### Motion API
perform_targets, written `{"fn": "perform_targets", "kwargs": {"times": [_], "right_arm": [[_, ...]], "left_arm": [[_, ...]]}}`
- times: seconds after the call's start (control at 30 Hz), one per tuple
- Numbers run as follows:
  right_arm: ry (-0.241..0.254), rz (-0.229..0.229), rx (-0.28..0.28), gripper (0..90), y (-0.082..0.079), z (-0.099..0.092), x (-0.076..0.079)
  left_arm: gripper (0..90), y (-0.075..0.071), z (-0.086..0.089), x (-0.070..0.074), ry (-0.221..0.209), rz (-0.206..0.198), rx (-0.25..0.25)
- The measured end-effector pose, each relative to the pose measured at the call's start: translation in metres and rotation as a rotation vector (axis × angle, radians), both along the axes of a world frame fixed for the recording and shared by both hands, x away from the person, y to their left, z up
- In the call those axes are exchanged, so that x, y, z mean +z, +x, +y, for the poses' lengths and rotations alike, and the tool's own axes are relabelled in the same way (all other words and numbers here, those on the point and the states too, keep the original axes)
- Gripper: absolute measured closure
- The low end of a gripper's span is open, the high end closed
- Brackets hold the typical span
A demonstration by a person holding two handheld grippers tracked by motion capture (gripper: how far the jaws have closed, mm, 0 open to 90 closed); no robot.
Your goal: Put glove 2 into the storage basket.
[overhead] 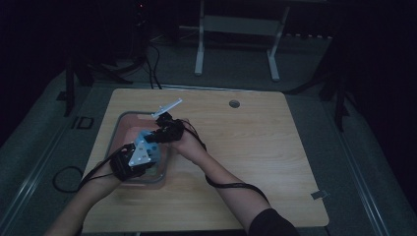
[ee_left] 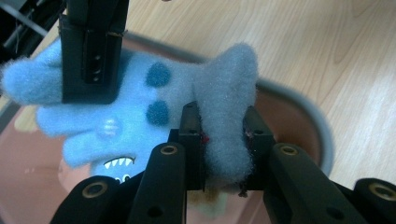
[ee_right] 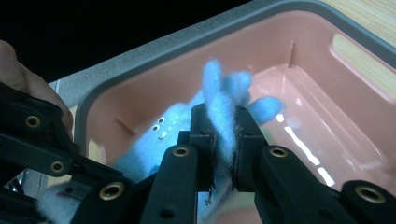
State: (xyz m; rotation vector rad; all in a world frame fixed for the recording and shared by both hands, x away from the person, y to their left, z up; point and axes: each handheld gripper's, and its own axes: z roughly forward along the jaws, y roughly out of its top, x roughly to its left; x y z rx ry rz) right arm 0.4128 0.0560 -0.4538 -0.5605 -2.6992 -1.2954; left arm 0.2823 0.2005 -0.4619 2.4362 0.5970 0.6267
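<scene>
Both claws are clamped on the same blue plush toy (ee_left: 140,107), left gripper (ee_left: 224,140) pinching one fuzzy limb and right gripper (ee_right: 224,140) another. It's held over the pink bin (ee_right: 327,116), left of centre in the high view.

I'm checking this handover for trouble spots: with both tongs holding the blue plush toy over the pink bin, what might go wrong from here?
1. Both the left tongs and the right tongs pinch only thin flaps of the blue plush toy; pulled apart, the fleece may stretch or slip free.
2. The toy hangs over the pink bin, so a lost grip would probably drop it inside.
3. The tongs sit close together and could bump each other.
</scene>
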Motion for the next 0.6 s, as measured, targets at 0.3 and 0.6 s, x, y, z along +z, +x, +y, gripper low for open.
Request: {"fn": "perform_targets", "kwargs": {"times": [0.3,0.6], "right_arm": [[-0.033,0.036,-0.007,81.7,0.006,0.018,-0.025],[-0.068,0.044,-0.012,71.7,0.01,0.021,-0.035]], "left_arm": [[75.0,0.007,0.008,-0.022,0.022,0.06,0.013],[71.1,0.015,0.005,-0.031,0.039,0.119,0.028]]}}
